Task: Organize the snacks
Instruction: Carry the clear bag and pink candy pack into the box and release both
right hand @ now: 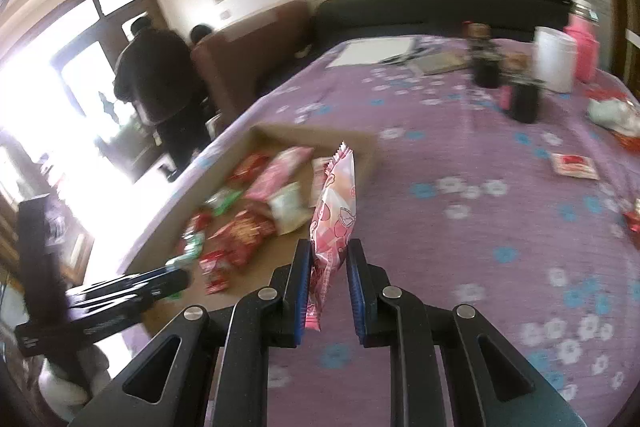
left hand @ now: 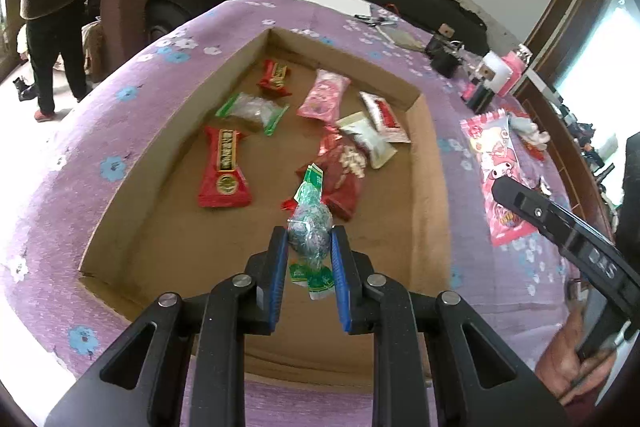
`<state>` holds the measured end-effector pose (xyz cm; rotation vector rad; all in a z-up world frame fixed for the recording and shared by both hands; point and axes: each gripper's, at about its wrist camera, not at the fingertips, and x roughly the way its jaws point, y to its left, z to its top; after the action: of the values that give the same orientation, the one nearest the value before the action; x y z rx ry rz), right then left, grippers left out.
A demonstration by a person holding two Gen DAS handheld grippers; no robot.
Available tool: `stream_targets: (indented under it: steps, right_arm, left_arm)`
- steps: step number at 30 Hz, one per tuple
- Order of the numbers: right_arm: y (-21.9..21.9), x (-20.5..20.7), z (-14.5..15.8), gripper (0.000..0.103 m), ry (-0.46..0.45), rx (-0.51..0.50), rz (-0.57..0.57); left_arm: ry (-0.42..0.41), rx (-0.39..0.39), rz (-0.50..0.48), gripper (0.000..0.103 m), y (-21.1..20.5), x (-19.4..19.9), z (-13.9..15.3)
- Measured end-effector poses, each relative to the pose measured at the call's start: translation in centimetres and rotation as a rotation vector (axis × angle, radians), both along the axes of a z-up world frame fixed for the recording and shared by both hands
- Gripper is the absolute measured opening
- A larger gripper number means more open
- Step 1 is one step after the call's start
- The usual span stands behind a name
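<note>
My left gripper (left hand: 309,239) is shut on a green snack packet (left hand: 310,227) and holds it above the near part of a shallow cardboard tray (left hand: 424,163). Several snack packets lie in the tray, among them a long red one (left hand: 225,169) and a pink one (left hand: 323,95). My right gripper (right hand: 329,251) is shut on a pink cartoon-print packet (right hand: 335,211), held upright over the purple cloth just right of the tray (right hand: 362,147). From the left wrist that pink packet (left hand: 494,167) shows at the right, in front of the right gripper's black body (left hand: 560,223).
A purple flowered cloth (right hand: 480,227) covers the table. At its far side stand a white cup (right hand: 554,59), a pink bottle (right hand: 584,47), dark jars (right hand: 520,99) and papers (right hand: 376,53). A small red packet (right hand: 574,165) lies to the right. A person (right hand: 160,83) stands beyond the table.
</note>
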<state>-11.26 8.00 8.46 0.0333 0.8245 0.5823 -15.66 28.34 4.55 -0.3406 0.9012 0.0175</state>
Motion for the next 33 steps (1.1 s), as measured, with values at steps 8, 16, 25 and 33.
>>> stream_targets:
  steps: [8, 16, 25, 33]
  right_arm:
    - [5.2, -1.3, -1.6, 0.018, 0.044, -0.034, 0.096]
    - [7.3, -1.8, -2.8, 0.018, 0.063, -0.062, 0.133]
    - [7.2, -1.9, -3.3, 0.022, 0.069, -0.07, 0.137]
    - [6.7, -2.6, -2.2, 0.045, 0.012, -0.064, 0.127]
  left_arm:
    - [0.047, 0.023, 0.02, 0.019, 1.0, 0.1, -1.0]
    - [0.022, 0.021, 0.021, 0.019, 1.2, -0.4, -0.3]
    - [-0.029, 0.032, 0.063, 0.054, 1.4, -1.0, 1.2]
    - [-0.023, 0.126, 0.092, 0.057, 0.6, -0.9, 1.6]
